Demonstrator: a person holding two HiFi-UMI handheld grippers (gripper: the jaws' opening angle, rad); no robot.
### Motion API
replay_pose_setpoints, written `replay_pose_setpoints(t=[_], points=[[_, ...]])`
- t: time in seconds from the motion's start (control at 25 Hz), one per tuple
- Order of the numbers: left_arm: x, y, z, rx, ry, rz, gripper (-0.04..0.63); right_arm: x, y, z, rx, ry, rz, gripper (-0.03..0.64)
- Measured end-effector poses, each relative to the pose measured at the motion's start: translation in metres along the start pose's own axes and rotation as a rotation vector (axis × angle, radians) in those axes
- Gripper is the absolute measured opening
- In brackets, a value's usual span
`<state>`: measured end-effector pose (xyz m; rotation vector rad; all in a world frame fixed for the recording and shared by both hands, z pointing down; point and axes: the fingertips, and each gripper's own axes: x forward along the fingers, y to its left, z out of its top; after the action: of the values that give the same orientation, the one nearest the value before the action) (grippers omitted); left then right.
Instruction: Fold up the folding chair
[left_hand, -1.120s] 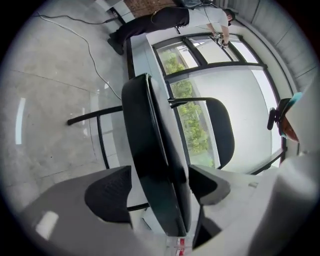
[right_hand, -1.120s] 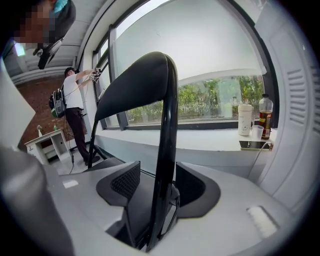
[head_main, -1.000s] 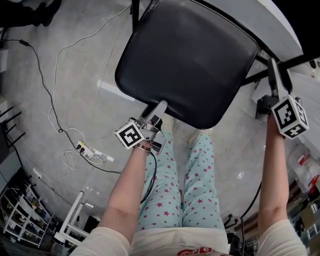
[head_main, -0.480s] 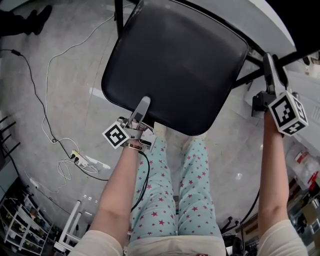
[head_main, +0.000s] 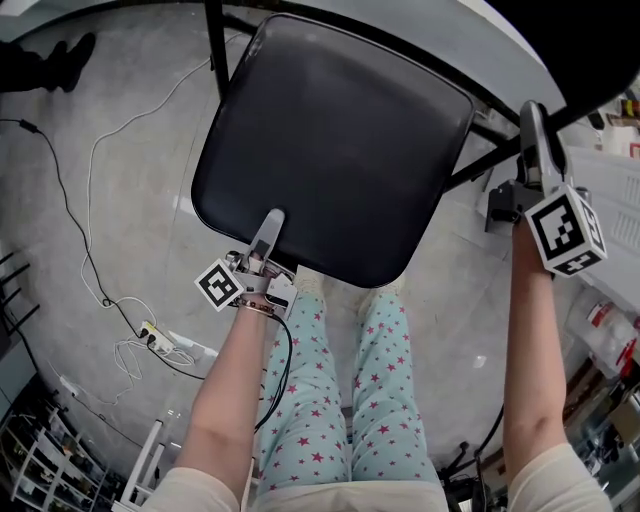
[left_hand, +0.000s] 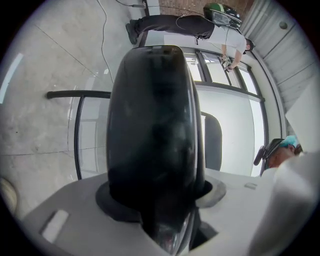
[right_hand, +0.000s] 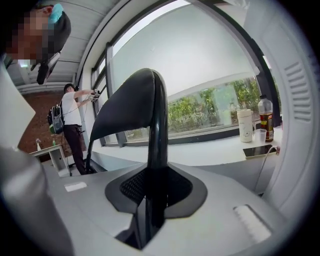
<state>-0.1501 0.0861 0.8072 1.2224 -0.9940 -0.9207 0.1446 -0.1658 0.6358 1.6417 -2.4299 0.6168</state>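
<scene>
Star-print trousers (head_main: 335, 400) are nearest, right below the folding chair's seat (head_main: 330, 150). The left gripper (head_main: 272, 222) is at the seat's front edge, jaws clamped on that black edge. The right gripper (head_main: 528, 118) is off the seat's right side. Its jaws have just been closing, and a black frame tube (right_hand: 157, 125) sits between them, pinched tight. The chair's not folded, with the seat lying open and flat. Left of the seat, a power strip (head_main: 155, 333) lies on the grey floor (head_main: 130, 130).

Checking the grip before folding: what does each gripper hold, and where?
Left gripper clamps the chair seat at its near edge. Right gripper, jaws just closing, grips a black frame tube beside the seat.
</scene>
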Motion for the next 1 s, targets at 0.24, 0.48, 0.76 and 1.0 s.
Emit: replay_pose_setpoints(t=[0.24, 0.48, 0.76, 1.0], points=[[0.002, -0.01, -0.002, -0.009, -0.019, 0.037, 0.275, -0.003, 0.002, 0.009, 0.017, -0.036, -0.012, 0.089], [0.006, -0.038, -0.006, -0.025, -0.045, 0.089, 0.268, -0.01, 0.01, 0.022, 0.006, -0.052, 0.014, 0.091], [0.031, -0.101, -0.001, -0.035, -0.061, 0.196, 0.247, -0.021, 0.027, 0.047, -0.032, -0.064, 0.083, 0.091], [0.072, -0.187, 0.002, 0.004, -0.096, 0.169, 0.196, -0.035, 0.036, 0.074, -0.076, -0.046, 0.157, 0.093]])
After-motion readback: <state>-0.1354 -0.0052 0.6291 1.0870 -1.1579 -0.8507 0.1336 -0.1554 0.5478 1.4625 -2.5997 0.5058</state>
